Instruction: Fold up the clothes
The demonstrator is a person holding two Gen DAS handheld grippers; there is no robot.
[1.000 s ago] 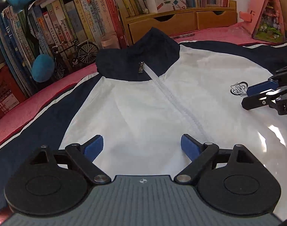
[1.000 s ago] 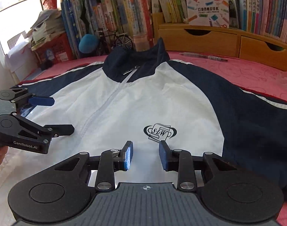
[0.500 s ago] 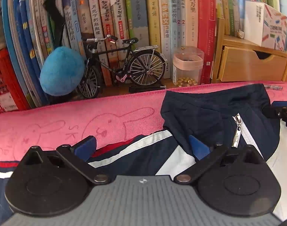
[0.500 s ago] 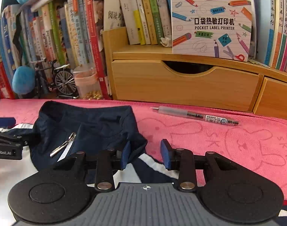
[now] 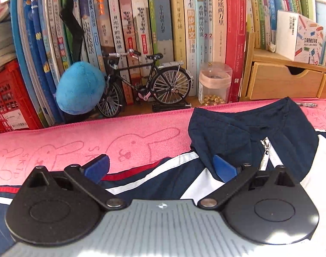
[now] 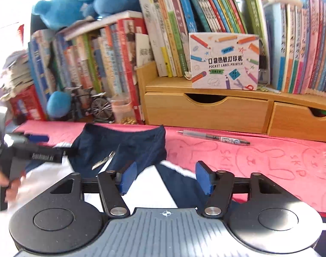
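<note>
Both claws spread — left claw, right claw — seemingly straddling jacket shoulder edges.

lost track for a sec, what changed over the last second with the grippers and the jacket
Both grippers moved from over the white chest of the navy and white zip jacket up to its shoulders beside the collar. The left gripper stayed wide open; the right gripper opened wider and now straddles the shoulder seam. Neither has taken hold of anything. The jacket still lies flat on the pink rabbit-print towel, and the grey pen is unmoved.
</note>
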